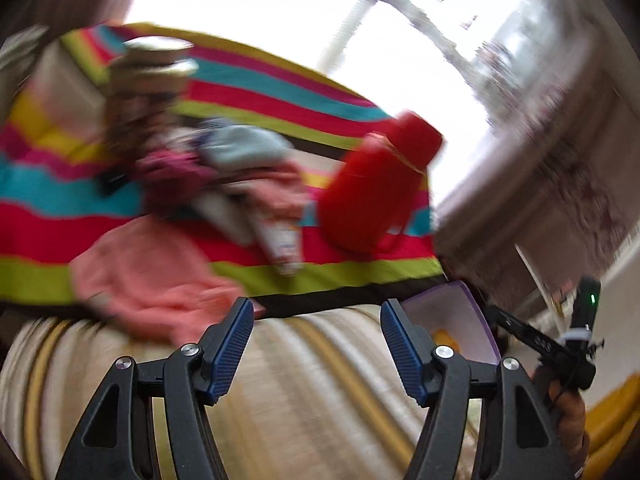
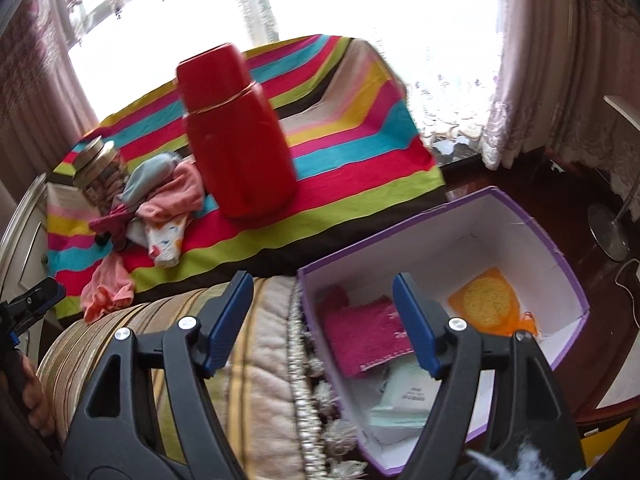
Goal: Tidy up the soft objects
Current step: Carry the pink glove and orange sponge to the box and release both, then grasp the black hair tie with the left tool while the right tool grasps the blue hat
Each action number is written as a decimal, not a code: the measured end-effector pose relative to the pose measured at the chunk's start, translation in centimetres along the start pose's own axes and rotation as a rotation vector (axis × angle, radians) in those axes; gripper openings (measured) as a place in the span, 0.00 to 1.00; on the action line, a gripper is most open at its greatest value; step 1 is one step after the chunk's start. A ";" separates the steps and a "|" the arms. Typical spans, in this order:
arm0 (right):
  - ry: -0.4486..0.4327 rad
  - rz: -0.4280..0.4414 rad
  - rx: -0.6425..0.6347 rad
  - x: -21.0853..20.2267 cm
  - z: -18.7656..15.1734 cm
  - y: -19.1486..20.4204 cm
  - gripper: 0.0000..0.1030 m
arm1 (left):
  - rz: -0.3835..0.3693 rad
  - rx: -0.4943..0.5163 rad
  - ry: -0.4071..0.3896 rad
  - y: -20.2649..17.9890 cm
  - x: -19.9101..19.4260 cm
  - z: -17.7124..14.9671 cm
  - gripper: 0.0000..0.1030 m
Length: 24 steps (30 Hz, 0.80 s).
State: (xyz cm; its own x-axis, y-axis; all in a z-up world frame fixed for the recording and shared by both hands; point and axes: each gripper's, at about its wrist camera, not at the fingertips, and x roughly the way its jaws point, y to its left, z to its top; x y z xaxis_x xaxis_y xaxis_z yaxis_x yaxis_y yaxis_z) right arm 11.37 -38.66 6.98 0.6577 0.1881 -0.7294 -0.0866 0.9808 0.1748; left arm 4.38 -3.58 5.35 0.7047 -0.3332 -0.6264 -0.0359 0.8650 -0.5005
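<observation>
Both claws are standing wide apart with nothing between their blue pads: the left gripper (image 1: 316, 344) is hanging over the striped bolster cushion (image 1: 304, 392), and the right gripper (image 2: 322, 322) is hanging over the seam where that cushion (image 2: 256, 360) is meeting the purple-edged box (image 2: 532, 216). The soft things are sitting in 2 places. A loose heap of cloths (image 2: 160, 196), pale blue, pink and a printed white piece, is lying on the striped cloth (image 2: 360, 152) between the glass jar (image 2: 100, 176) and the red flask (image 2: 236, 132), touching or nearly touching the flask's base; 1 coral cloth (image 2: 108, 292) is drooping over the striped cloth's near edge onto the cushion. In the left view this coral cloth (image 1: 152, 280) is lying just beyond the left pad, though blur is smearing its outline. Inside the box, a magenta towel (image 2: 364, 332) is lying against the near wall, a yellow sponge (image 2: 488, 300) on an orange piece is sitting toward the far corner, and white packets (image 2: 404, 396) are lying at the lower end. The box's middle floor is showing bare white. The striped cloth to the right of the flask is open up to its far and right edges.
</observation>
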 end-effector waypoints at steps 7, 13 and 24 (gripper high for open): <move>0.038 0.042 -0.076 1.2 -0.1 3.5 0.73 | 0.060 -0.170 -0.013 6.5 -2.0 -0.6 0.65; 0.077 0.089 -0.148 2.5 -0.3 6.7 0.73 | 0.081 -0.223 -0.017 8.8 -2.4 -0.4 0.65; 0.087 0.186 -0.296 4.7 3.3 14.7 0.81 | 0.208 -0.091 -0.048 11.0 -1.4 4.0 0.65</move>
State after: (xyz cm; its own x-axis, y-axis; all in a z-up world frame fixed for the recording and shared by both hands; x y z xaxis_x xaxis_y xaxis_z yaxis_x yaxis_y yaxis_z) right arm 15.69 -23.52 8.31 0.5458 0.3556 -0.7587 -0.4199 0.8997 0.1196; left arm 5.79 7.89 3.14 0.7080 -0.1318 -0.6938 -0.2460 0.8749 -0.4172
